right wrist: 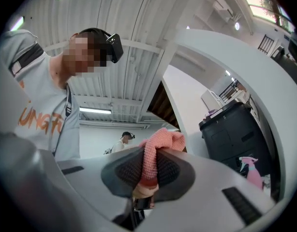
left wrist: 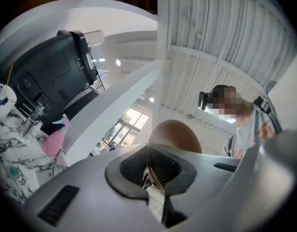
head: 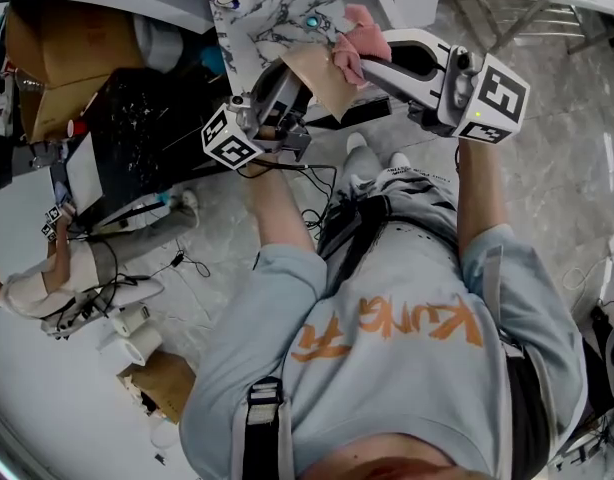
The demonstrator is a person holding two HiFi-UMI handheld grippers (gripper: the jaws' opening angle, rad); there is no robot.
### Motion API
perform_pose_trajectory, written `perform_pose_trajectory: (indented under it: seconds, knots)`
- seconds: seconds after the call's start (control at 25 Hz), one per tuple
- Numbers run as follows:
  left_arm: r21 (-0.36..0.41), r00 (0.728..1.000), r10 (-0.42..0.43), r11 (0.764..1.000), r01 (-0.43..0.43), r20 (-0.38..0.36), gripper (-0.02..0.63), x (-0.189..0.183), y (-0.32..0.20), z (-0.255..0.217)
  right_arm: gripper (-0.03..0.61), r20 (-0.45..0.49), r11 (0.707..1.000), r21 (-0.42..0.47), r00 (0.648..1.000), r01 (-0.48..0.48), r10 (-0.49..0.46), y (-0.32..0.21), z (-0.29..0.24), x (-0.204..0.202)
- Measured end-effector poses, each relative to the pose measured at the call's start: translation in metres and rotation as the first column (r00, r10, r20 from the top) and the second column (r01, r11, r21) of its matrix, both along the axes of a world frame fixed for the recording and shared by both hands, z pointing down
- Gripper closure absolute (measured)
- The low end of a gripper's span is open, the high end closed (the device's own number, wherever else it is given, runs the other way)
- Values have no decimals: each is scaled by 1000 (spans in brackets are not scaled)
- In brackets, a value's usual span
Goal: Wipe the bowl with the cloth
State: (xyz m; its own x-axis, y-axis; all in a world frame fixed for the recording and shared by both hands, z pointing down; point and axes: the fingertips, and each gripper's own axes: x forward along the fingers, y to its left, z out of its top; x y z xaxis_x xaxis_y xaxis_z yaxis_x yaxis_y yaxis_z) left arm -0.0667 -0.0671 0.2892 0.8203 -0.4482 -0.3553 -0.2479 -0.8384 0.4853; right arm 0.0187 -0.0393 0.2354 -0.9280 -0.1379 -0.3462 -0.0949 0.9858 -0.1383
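The left gripper (left wrist: 151, 172) fills the lower part of the frame. Its 2 jaws are closed on the thin rim of a brown bowl (left wrist: 175, 135), whose rounded side rises just above them. At the left lies a marble-patterned counter (left wrist: 8, 153). A pink spray bottle (left wrist: 54, 140) stands at its edge and a white cup (left wrist: 3, 96) near its far edge. Between them is what seems to be a metal tap (left wrist: 33, 122), too small to be sure. A black machine (left wrist: 51, 79) rises past the counter. 1 person (left wrist: 240, 134) in a grey top shows at the right, under a white ribbed ceiling (left wrist: 221, 42).
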Motion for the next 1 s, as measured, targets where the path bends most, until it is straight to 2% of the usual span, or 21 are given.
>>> perform_pose_trajectory:
  seconds: [0.24, 0.56, 0.68, 0.8, 1.0]
  knots:
    - [51, 996, 85, 995, -83, -37, 582, 12, 11, -10, 529, -51, 998, -12, 997, -66, 65, -11, 9, -9]
    - [68, 994, 58, 996, -51, -95, 582, 8, 11, -18, 529, -97, 999, -18, 994, -50, 48, -10, 20, -17]
    - [71, 994, 34, 997, -27, -107, 582, 5, 9, -22, 529, -120, 999, -14, 992, -50, 47, -11, 23, -20]
    - [48, 994, -27, 998, 32, -106, 582, -5, 0, -21, 529, -184, 998, -6, 981, -62, 60, -15, 33, -28]
    - [-16, 990, -142, 990, 141, -20, 581, -19, -15, -10, 529, -297, 997, 5, 952, -82, 80, -19, 55, -38]
